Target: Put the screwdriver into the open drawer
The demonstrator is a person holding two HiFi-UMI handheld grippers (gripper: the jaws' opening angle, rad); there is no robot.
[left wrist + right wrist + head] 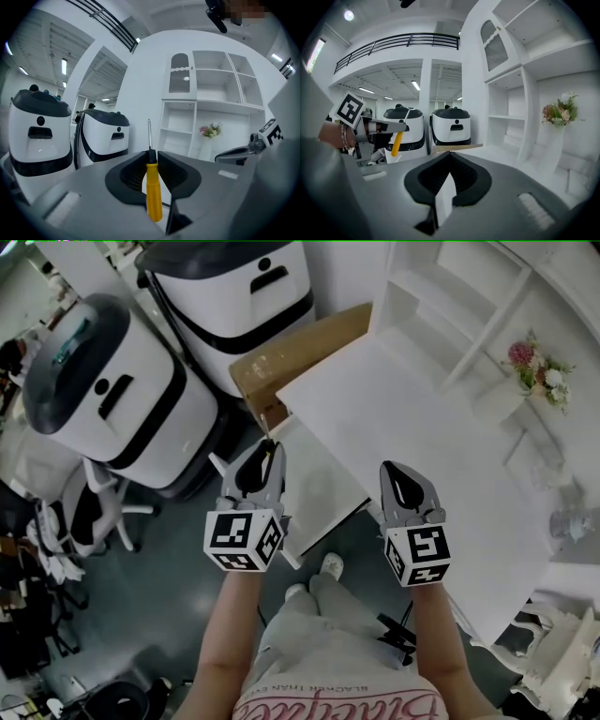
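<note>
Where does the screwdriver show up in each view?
Head view: screwdriver just left of centre, mostly hidden in the left gripper.
Left gripper view: bottom centre, yellow handle between the jaws.
Right gripper view: left of centre, handle hanging down.
Shared landmark: the flowers.

A white surface point(422, 427) filled the right of the scene. A brown cardboard box point(300, 348) sat at its far-left corner, though whether on the surface or just behind it could not be told. On the dark floor point(187, 606) to the left stood two white-and-black machines point(103, 395) point(234, 296) and, nearer, a white office chair point(94, 512). On the far right, a white shelf unit point(450, 306) carried a vase of flowers point(536, 369).
</note>
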